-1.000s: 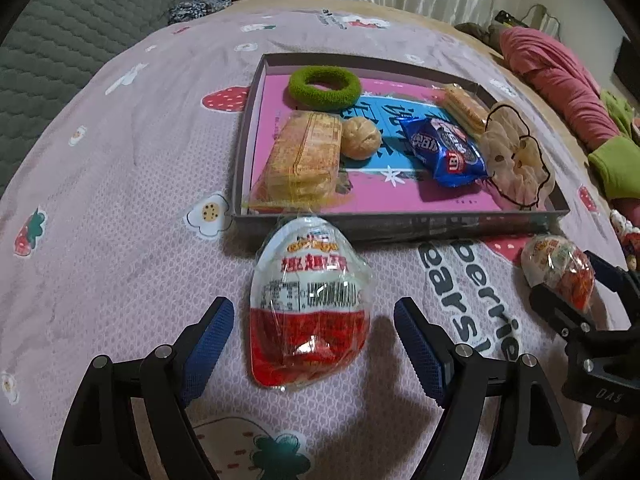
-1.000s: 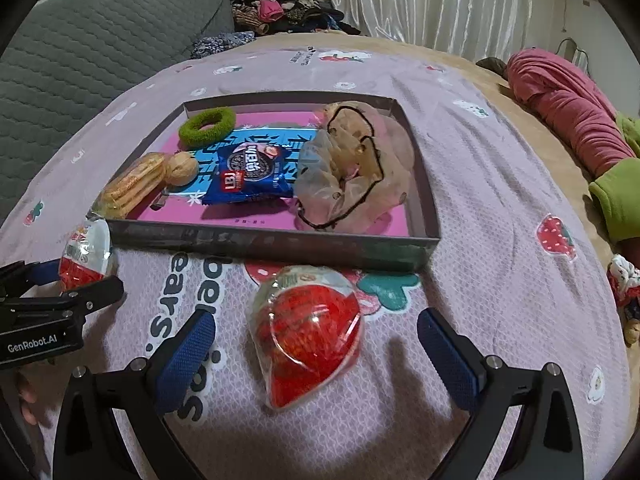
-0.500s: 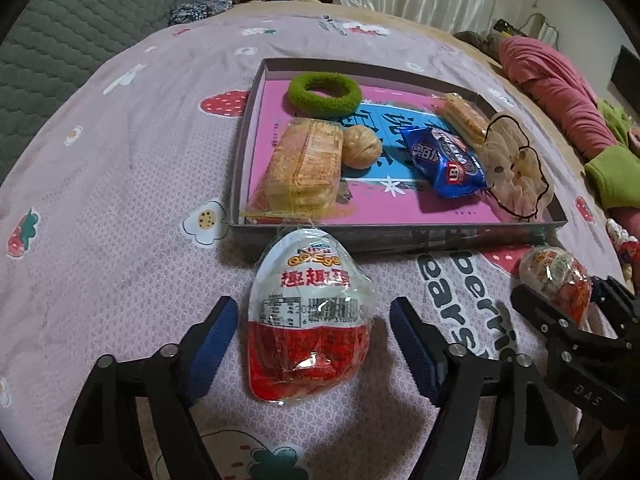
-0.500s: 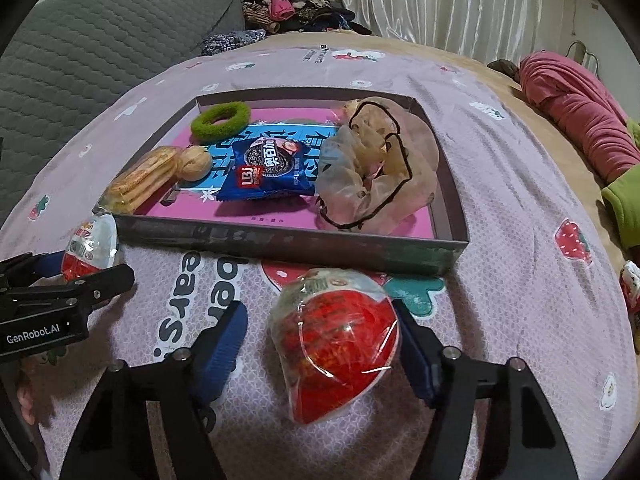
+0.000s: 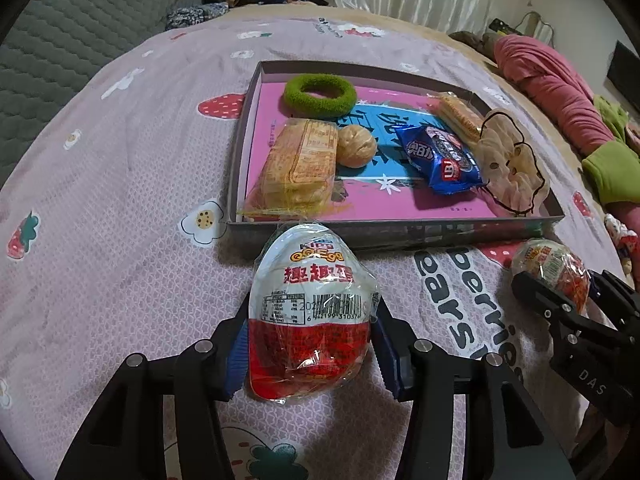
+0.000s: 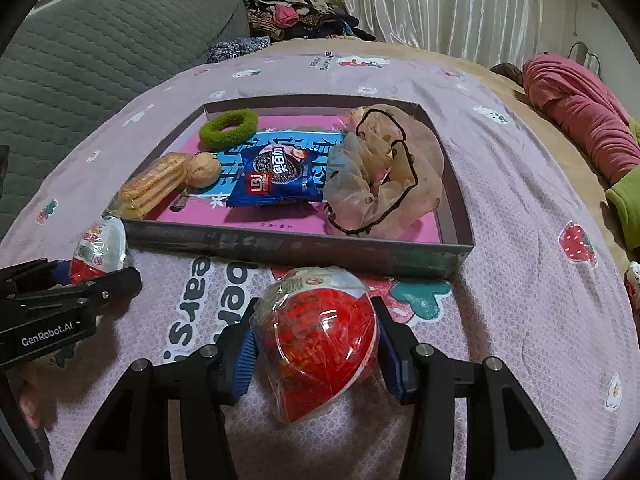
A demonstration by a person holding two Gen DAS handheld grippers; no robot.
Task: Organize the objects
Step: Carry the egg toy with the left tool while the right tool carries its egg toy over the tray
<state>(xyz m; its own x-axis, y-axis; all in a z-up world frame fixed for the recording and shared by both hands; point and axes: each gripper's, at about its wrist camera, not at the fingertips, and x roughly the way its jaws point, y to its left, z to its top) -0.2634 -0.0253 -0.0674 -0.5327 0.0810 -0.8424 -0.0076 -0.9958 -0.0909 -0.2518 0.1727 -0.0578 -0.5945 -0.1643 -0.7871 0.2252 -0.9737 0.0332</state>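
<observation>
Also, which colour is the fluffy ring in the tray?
The fluffy ring is green, shown best in the left wrist view, at the tray's far end.

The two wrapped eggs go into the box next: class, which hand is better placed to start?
Either. Left gripper is closing on left egg; right gripper on right egg, both near box.

Strawberry-print bedspread (image 6: 520, 184), grey quilted headboard (image 6: 100, 52), clothes heap (image 6: 296, 12), white curtain (image 6: 440, 0), pink bundle (image 6: 580, 120)
</observation>
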